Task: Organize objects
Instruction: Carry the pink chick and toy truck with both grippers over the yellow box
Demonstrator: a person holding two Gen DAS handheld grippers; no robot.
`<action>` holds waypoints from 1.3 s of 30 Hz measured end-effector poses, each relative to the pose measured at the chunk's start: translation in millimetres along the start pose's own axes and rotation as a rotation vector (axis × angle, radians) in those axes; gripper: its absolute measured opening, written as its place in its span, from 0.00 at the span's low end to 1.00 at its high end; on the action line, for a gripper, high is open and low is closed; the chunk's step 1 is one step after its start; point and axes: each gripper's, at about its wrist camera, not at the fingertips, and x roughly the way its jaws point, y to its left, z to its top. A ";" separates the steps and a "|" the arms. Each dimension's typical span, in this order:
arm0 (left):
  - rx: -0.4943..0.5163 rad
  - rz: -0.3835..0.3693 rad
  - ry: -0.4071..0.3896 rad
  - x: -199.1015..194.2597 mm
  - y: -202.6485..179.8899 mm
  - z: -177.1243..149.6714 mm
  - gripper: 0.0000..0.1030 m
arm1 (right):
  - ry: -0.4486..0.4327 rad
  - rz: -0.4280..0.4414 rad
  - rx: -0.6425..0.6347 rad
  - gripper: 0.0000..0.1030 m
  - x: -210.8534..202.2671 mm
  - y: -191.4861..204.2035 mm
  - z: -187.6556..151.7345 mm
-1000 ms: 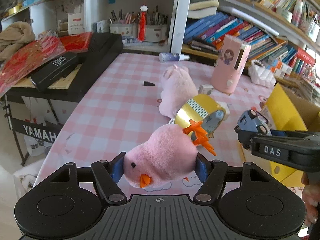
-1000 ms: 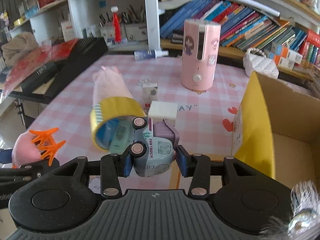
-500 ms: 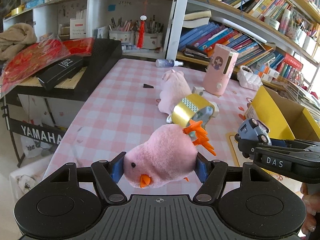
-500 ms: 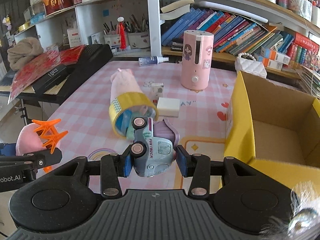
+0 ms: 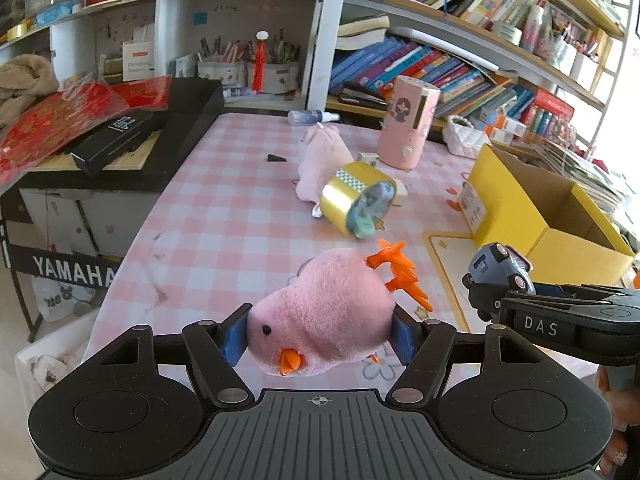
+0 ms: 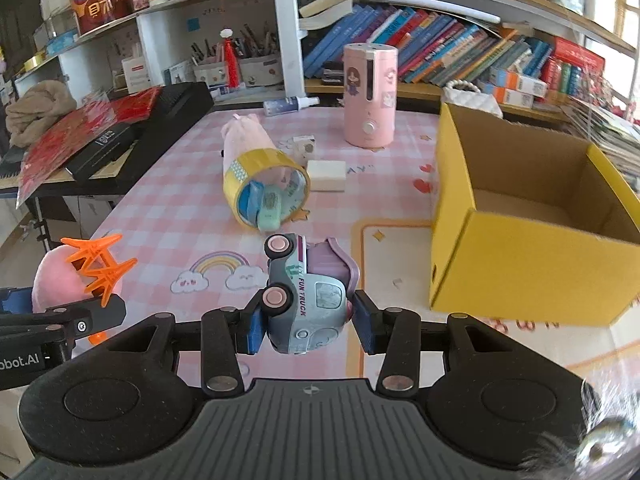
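Note:
My left gripper (image 5: 320, 336) is shut on a pink plush chick (image 5: 320, 316) with orange feet, held above the table's near edge; the chick also shows at the left of the right wrist view (image 6: 60, 276). My right gripper (image 6: 308, 324) is shut on a small grey-blue toy truck (image 6: 308, 300) marked FUN TRUCK, held above the table; it shows at the right of the left wrist view (image 5: 498, 272). An open yellow cardboard box (image 6: 520, 256) stands to the right of the truck, also in the left wrist view (image 5: 520, 204).
On the pink checked tablecloth (image 6: 180, 208) lie a gold tape roll (image 6: 264, 188) against a pink plush (image 6: 244, 140), a white block (image 6: 326, 174), a small carton (image 6: 304, 146), a pink canister (image 6: 370, 96) and a spray bottle (image 6: 290, 104). A black keyboard case (image 5: 132, 136) is left. Bookshelves stand behind.
Both grippers have risen and pulled back from the table with their toys held. The tape roll, plush and box now look farther away.

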 end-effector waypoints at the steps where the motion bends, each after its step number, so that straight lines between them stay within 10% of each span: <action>1: 0.006 -0.004 -0.001 -2.1 -1.1 -1.4 0.67 | 0.000 -0.005 0.006 0.40 -3.1 -0.4 -2.5; 39: 0.245 -0.239 0.054 -24.7 -78.7 -46.9 0.67 | 0.009 -0.208 0.261 0.40 -85.9 -57.2 -93.5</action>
